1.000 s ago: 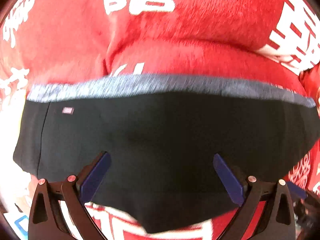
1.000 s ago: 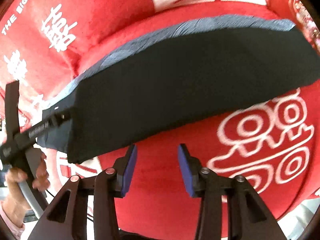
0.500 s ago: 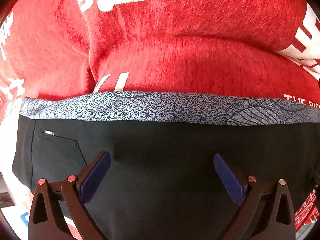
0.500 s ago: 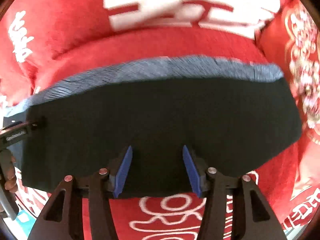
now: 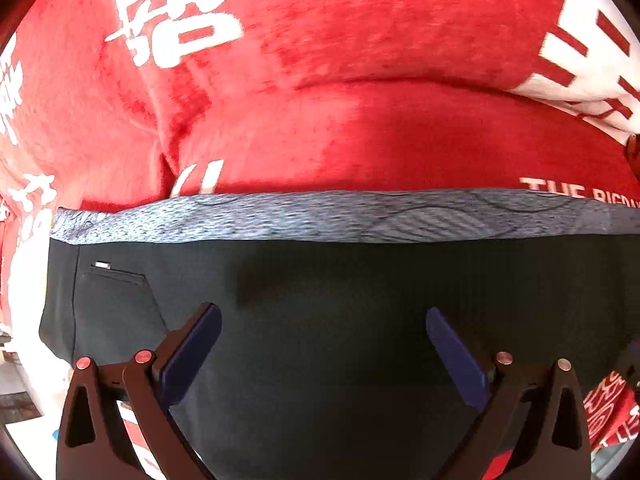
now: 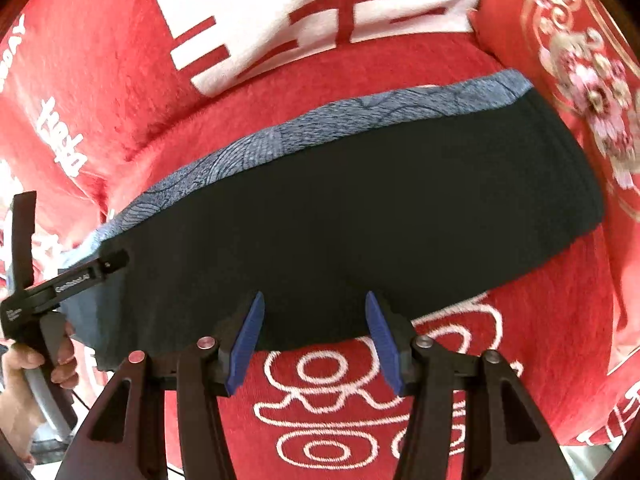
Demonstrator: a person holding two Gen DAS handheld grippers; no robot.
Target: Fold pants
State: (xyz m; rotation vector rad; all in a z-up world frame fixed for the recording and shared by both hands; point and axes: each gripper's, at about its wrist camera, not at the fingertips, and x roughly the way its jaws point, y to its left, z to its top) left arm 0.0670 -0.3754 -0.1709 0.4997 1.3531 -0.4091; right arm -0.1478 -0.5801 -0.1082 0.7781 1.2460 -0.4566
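The black pants point(image 6: 360, 216) lie lengthwise across, their near edge just beyond the released right gripper point(image 6: 314, 340); the left gripper point(image 5: 320, 356), also released, hovers over them.

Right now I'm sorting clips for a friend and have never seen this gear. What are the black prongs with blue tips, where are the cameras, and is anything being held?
There is no robot here. A person holds a hand tool with two fingers in each hand, and a wide-angle camera on each tool looks along those fingers. One picture is from the left gripper, the other from the right gripper. The blue tips are the finger pads.

Dark pants with a grey patterned waistband lie on a red blanket printed with white characters. In the right view, the person's hand holds the left tool at the pants' end.

Both grippers stand open above the cloth; neither holds anything.
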